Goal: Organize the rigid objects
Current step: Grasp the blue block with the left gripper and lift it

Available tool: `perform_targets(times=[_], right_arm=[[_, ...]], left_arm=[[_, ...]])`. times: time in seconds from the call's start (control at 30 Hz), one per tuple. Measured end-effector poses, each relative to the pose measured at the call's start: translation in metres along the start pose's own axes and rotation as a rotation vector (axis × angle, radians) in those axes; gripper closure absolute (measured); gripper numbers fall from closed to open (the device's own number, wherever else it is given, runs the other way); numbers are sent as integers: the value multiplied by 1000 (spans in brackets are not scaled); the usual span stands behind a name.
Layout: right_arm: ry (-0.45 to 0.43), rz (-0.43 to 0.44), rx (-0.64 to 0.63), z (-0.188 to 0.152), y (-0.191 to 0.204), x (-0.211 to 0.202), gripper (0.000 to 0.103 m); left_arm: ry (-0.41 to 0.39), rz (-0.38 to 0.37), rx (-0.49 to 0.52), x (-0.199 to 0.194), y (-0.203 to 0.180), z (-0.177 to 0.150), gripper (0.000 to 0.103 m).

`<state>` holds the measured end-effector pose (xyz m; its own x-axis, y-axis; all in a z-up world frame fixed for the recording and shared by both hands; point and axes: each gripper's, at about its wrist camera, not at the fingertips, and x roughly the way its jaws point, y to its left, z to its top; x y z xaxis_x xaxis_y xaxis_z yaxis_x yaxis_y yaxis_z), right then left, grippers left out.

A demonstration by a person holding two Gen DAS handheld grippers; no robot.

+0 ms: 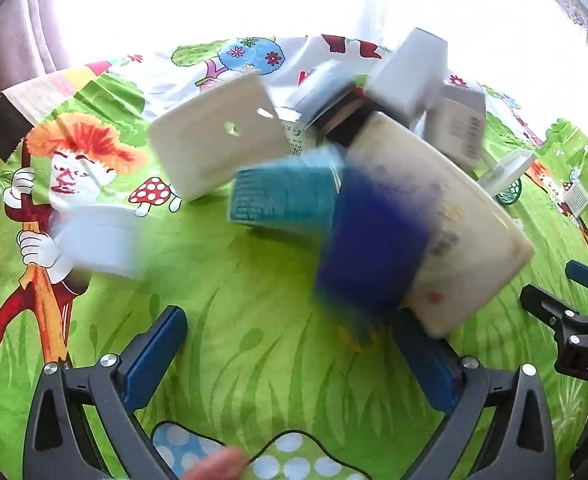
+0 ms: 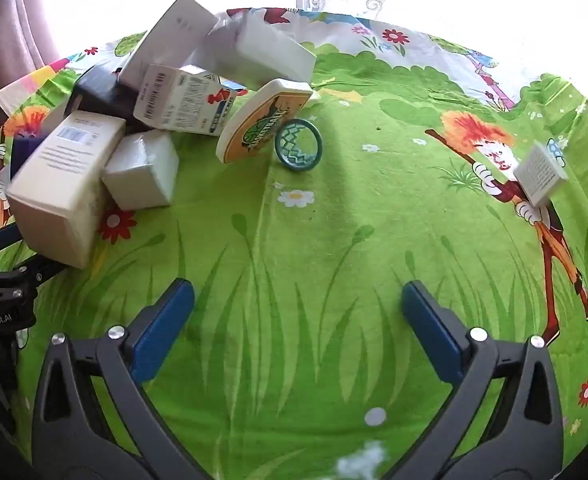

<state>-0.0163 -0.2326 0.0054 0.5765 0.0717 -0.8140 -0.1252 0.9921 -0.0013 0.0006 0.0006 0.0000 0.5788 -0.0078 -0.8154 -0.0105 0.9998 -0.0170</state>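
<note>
A pile of boxes lies on a green cartoon cloth. In the left wrist view, blurred by motion, a dark blue box [image 1: 370,248], a teal box [image 1: 281,196] and a large cream box [image 1: 446,220] lie just ahead of my open, empty left gripper [image 1: 289,344]; the blue box is close to its right finger. A white box [image 1: 217,140] and a small white box [image 1: 97,240] lie to the left. In the right wrist view my right gripper [image 2: 298,312] is open and empty above bare cloth. The pile sits to its far left: a cream box [image 2: 61,184], a printed carton [image 2: 181,100], an oval tin [image 2: 261,120] and a teal ring [image 2: 298,144].
A small white box [image 2: 540,172] stands alone at the right in the right wrist view. The other gripper shows at each view's edge [image 1: 578,320] [image 2: 1,292]. Bright windows and curtains lie behind the cloth's far edge.
</note>
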Motion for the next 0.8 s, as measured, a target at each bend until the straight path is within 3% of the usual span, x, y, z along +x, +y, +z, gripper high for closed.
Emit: perform_targets(times=[0.8], right_arm=[[-10, 1, 1, 1, 1, -1, 0]], left_arm=[[-14, 7, 8, 0, 1, 0, 0]])
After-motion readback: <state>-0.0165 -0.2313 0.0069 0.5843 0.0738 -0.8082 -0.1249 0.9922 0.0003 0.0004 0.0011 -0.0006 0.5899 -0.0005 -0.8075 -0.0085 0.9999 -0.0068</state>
